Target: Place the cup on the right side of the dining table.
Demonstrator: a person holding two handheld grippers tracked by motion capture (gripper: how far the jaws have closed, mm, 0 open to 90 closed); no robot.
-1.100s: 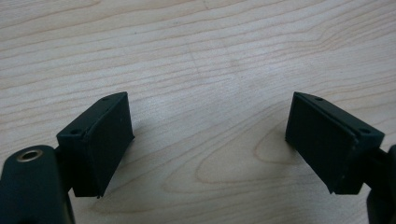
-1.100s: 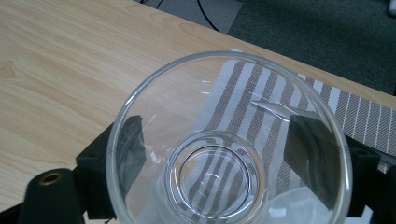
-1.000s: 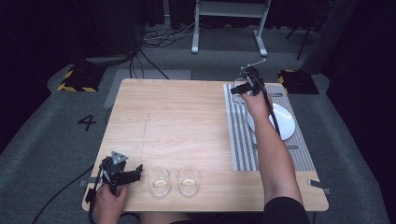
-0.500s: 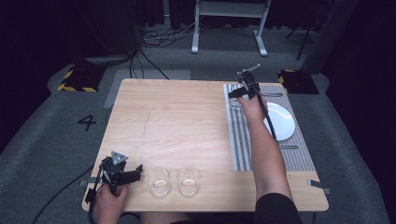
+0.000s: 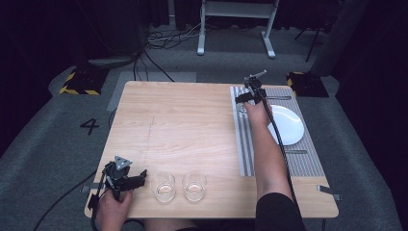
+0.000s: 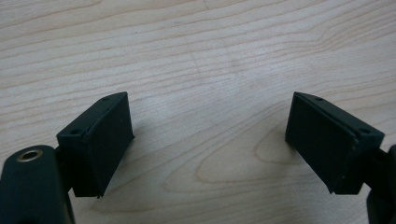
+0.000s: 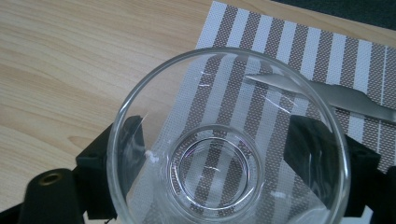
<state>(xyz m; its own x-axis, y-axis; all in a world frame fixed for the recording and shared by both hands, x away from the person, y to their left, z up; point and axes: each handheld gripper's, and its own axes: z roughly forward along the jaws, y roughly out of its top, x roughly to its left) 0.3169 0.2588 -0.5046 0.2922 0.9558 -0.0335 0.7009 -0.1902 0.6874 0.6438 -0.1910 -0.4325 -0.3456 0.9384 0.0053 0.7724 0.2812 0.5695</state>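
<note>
My right gripper (image 7: 212, 140) is shut on a clear empty drinking glass (image 7: 224, 154), one black pad against each side of its wall. The glass hangs just over the far left part of a grey-and-white striped placemat (image 7: 280, 42). In the high view the right gripper (image 5: 244, 99) is at the mat's (image 5: 248, 144) far left corner, left of a white plate (image 5: 288, 124). My left gripper (image 5: 139, 177) rests near the table's front left corner, and its jaws (image 6: 208, 140) stand wide open over bare wood with nothing between them.
Two more clear glasses (image 5: 165, 186) (image 5: 194, 185) stand side by side near the front edge, just right of the left gripper. A knife (image 7: 345, 95) lies on the mat beyond the plate, and another piece of cutlery (image 5: 294, 152) lies in front of it.
The right hand has come down and slightly left with the glass, closer to the placemat's far left corner. The left hand has stayed where it was.
</note>
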